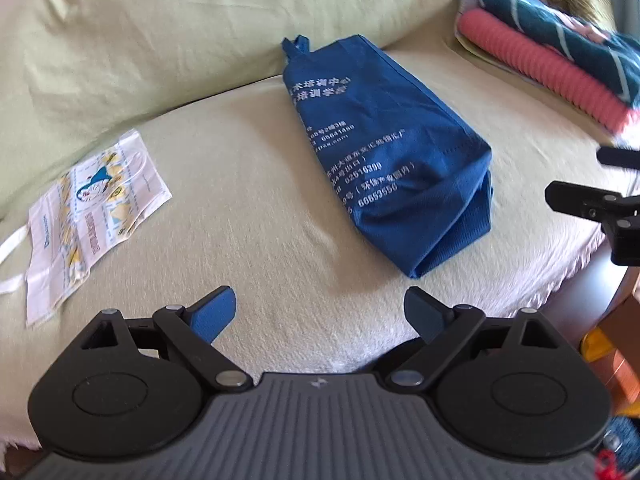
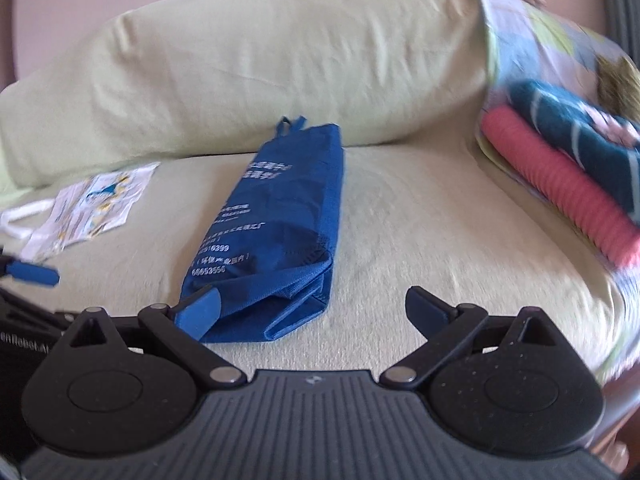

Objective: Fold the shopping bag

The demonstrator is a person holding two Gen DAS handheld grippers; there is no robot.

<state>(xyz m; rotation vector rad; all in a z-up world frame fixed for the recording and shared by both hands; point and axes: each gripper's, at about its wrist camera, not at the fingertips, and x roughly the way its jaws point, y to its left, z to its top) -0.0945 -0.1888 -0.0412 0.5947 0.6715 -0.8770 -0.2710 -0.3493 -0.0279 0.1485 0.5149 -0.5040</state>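
A blue fabric shopping bag (image 1: 380,148) with white printed text lies folded lengthwise into a long narrow shape on the pale bedsheet, its handles at the far end. It also shows in the right wrist view (image 2: 280,232). My left gripper (image 1: 320,312) is open and empty, hovering just short of the bag's near end. My right gripper (image 2: 314,308) is open and empty, its left finger over the bag's near corner. The right gripper shows at the right edge of the left wrist view (image 1: 600,184).
A white cartoon-print bag (image 1: 92,216) lies flat at the left. A pale green pillow (image 1: 200,20) runs along the back. Folded pink and teal cloths (image 1: 560,60) are stacked at the right. The bed edge falls off at the right.
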